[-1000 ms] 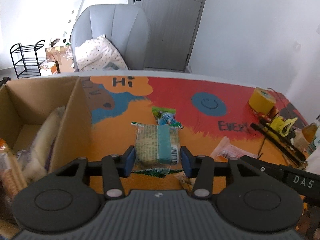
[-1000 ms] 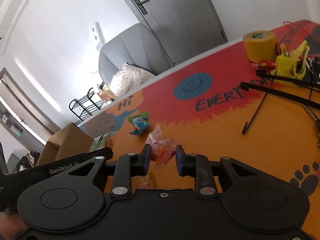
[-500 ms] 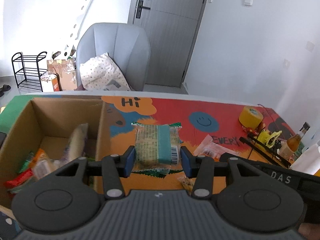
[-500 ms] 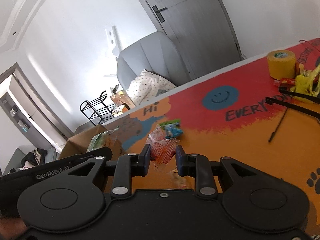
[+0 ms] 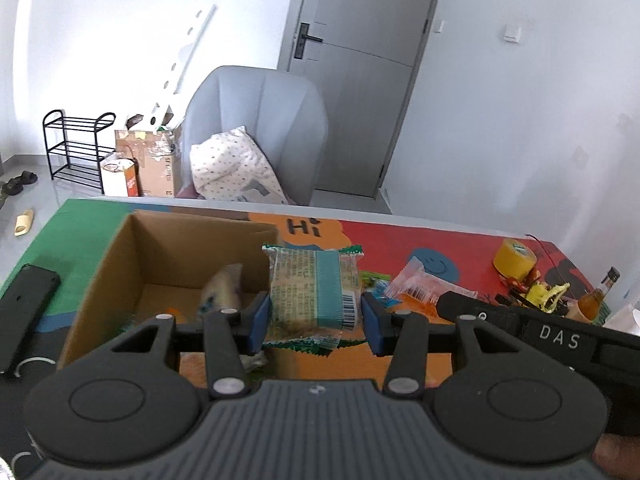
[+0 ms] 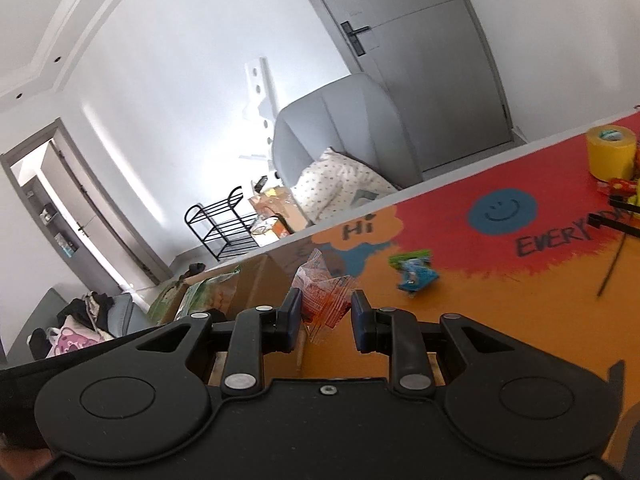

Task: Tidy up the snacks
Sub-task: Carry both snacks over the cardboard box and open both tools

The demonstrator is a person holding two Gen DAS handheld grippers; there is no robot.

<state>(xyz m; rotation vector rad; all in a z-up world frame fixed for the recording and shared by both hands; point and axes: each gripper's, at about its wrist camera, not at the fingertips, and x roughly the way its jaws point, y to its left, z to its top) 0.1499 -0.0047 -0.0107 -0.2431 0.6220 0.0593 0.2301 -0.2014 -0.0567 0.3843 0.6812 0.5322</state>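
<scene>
My left gripper [image 5: 312, 322] is shut on a green-edged cracker packet [image 5: 312, 288] and holds it in the air beside the right wall of the open cardboard box [image 5: 120, 256], which holds several snacks. My right gripper [image 6: 325, 312] is shut on a clear red-printed snack packet [image 6: 322, 296], also lifted; that packet shows in the left wrist view [image 5: 420, 286] to the right of mine. A small blue and green snack [image 6: 414, 272] lies on the orange part of the table mat. The box also shows in the right wrist view [image 6: 256, 284].
A yellow tape roll [image 5: 514, 258], a bottle [image 5: 598, 294] and black and yellow clutter [image 5: 540, 294] sit at the table's right end. A black phone [image 5: 24, 312] lies left of the box. A grey chair [image 5: 256, 132] stands behind the table.
Both grippers have risen and moved left toward the box with their packets still held. The box interior has come into fuller view under the left gripper.
</scene>
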